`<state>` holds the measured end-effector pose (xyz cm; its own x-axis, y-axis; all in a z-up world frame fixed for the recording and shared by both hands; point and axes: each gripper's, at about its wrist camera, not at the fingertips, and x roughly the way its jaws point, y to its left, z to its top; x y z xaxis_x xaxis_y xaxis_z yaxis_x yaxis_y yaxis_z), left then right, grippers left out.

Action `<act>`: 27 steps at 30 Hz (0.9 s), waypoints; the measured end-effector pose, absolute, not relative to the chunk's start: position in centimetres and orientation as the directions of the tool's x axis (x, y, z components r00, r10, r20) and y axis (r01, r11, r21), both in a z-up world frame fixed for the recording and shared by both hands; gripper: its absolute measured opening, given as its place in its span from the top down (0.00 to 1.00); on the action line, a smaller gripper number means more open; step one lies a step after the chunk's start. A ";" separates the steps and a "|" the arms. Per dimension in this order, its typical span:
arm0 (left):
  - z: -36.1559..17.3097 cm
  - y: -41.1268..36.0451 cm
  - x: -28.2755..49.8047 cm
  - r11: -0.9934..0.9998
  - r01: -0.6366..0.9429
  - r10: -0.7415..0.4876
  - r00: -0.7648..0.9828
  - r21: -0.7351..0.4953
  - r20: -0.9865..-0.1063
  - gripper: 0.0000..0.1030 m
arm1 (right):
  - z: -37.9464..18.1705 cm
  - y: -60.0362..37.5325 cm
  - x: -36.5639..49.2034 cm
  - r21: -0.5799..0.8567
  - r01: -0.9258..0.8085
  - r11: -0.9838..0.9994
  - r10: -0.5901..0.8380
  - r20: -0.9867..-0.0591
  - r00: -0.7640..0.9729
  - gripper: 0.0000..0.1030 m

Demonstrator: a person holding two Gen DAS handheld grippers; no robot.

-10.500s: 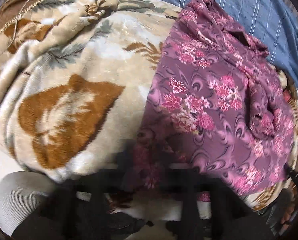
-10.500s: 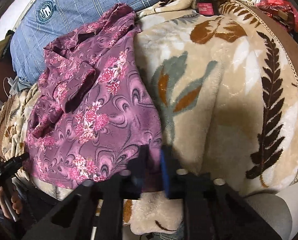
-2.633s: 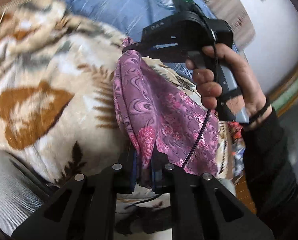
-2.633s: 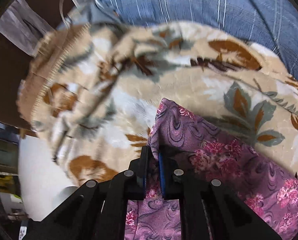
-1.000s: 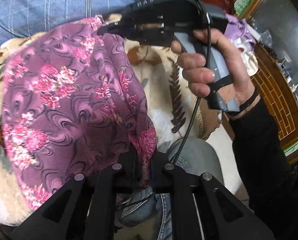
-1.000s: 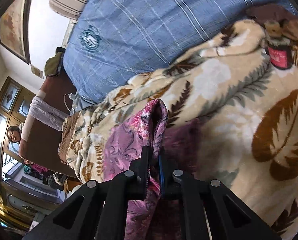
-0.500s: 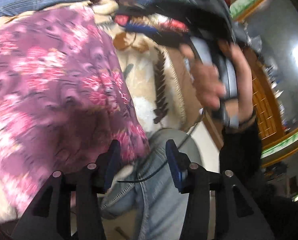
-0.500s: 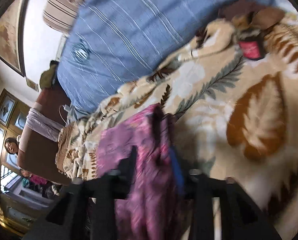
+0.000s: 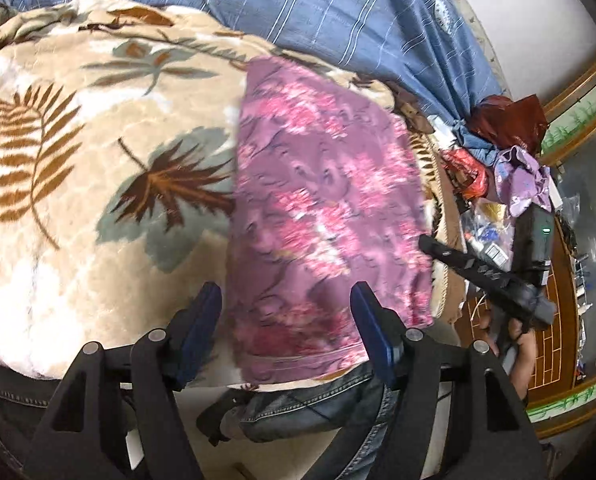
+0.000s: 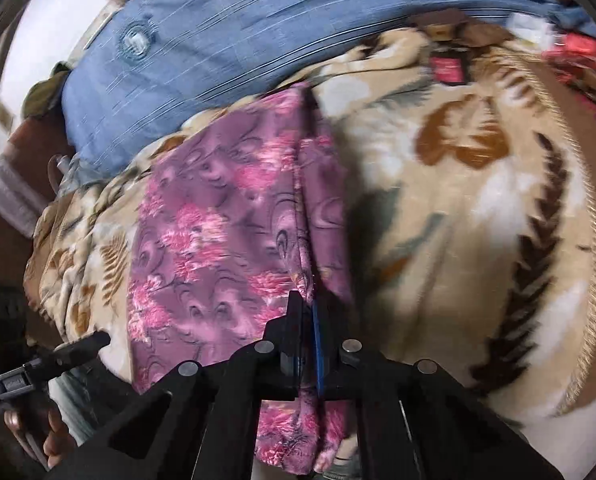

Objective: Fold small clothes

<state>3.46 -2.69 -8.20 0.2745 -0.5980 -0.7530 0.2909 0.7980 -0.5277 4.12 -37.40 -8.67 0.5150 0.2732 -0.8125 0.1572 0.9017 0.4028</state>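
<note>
On the left of the scene the leaf-print blanket [image 9: 98,168] covers the bed as a soft, uneven work surface, with a blue striped sheet [image 9: 338,8] beyond it. The left gripper [image 9: 286,320] hangs over the blanket's near edge with its blue-padded fingers [image 9: 202,320] spread wide and nothing between them, so this side of the garment is free. Moving right, the purple floral garment [image 9: 322,208] lies on the blanket as a rough upright rectangle, its near hem draped over the blanket's edge toward the person's jeans [image 9: 314,404]. In the right wrist view, the right gripper [image 10: 306,320] has its fingers pressed together on a raised ridge of the garment's right-hand layers. The main risk, judging from this, is that with only one side pinched, any pull from the right hand would drag the thin cloth across the plush blanket and skew the fold, or peel the upper layer off the lower one. The overhanging hem could also slide off the edge and take the rectangle with it. Further right, a pile of clutter [image 9: 510,160] sits close to the bed's edge, and a wide swing could snag it.
</note>
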 end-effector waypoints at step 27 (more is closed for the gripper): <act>-7.6 -3.5 9.9 0.764 0.240 -0.645 0.276 -0.598 -0.713 0.36 | -8.3 -41.5 7.0 0.675 0.109 0.730 0.503 -0.639 0.582 0.34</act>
